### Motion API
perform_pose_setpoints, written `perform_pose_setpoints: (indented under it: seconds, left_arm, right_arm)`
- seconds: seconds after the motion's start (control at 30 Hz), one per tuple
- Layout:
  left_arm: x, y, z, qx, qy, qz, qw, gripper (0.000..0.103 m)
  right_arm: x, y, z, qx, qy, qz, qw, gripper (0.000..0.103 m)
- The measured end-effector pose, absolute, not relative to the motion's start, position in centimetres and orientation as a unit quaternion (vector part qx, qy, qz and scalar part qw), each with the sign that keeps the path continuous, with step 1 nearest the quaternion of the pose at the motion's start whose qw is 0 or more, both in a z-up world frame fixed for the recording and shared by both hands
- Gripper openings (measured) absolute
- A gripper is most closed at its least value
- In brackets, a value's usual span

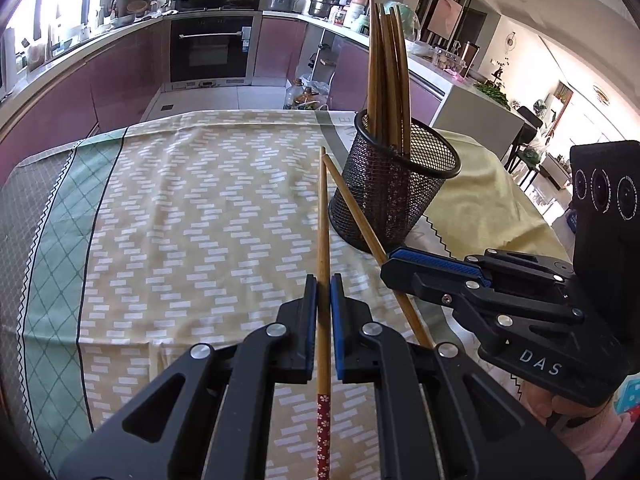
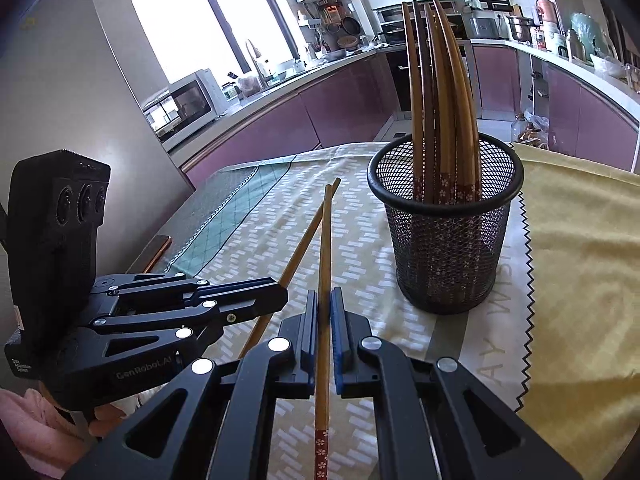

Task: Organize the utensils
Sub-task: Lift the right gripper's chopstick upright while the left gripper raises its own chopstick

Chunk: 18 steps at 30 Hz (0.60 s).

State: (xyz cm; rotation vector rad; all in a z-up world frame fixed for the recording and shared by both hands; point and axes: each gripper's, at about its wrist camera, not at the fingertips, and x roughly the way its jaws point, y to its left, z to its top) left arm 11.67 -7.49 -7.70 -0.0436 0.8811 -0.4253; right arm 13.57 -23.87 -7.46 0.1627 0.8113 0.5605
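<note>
A black mesh holder stands on the table with several wooden chopsticks upright in it; it also shows in the right wrist view. My left gripper is shut on one chopstick with a red flowered end, held above the cloth. My right gripper is shut on a second chopstick. In the left wrist view the right gripper comes in from the right holding its chopstick, just in front of the holder. In the right wrist view the left gripper is at the left.
A patterned tablecloth covers the table, with a yellow cloth on its right side. A phone lies near the table's left edge. Kitchen counters and an oven are behind.
</note>
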Motion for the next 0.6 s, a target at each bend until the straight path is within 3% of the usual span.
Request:
perform_pose_setpoints:
  seconds: [0.6]
  left_arm:
    - [10.9, -6.9, -5.8, -0.031, 0.4, -0.214, 0.89, 0.007]
  right_arm:
    - [12.6, -25.5, -5.6, 0.086, 0.359, 0.271, 0.889, 0.005]
